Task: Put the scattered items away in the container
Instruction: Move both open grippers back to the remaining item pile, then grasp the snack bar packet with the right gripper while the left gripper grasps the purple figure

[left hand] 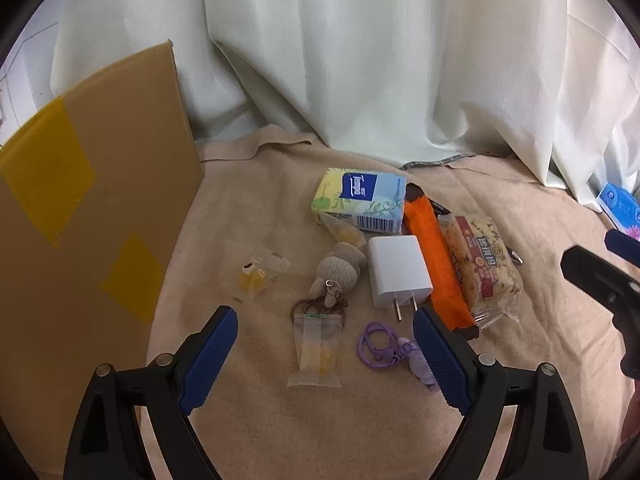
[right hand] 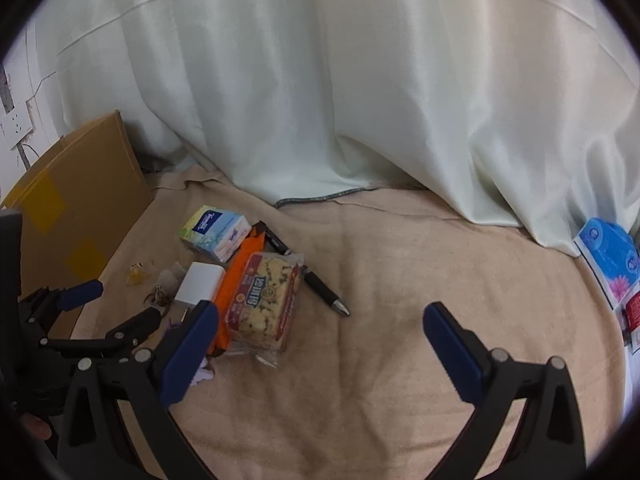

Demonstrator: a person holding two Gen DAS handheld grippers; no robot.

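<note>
Hovering over the beige blanket [right hand: 380, 380], the right gripper [right hand: 320, 332] is spreading its blue-padded fingers wide with nothing between them, and a broad bare stretch of cloth is lying open beneath and ahead of it. To its left, the left gripper [left hand: 324, 344] is also gaping empty, its fingers framing a small clear zip bag [left hand: 316, 356] of yellowish pieces, while a purple cord charm [left hand: 384, 348] is lying just beside its right pad. Slightly farther on, a knitted beige keychain [left hand: 340, 272] is resting next to a white plug adapter [left hand: 398, 272], whose prongs are pointing back toward the gripper. Another small clear packet [left hand: 256, 276] is sitting apart to the left, with open cloth around it. Right of the adapter, a long orange wrapper [left hand: 436, 264] and a clear snack pack [right hand: 264, 300] are lying touching side by side, and a black pen [right hand: 320, 284] is poking out beyond the pack onto free blanket. Behind these, a tissue packet [left hand: 360, 200] is sitting near the curtain [right hand: 320, 100], which is draping down onto the blanket's far edge. Along the left edge, the cardboard box [left hand: 92, 200], patched with yellow tape, is standing close beside the scattered pile. At the far right edge, a blue printed package [right hand: 608, 256] is lying well apart.
</note>
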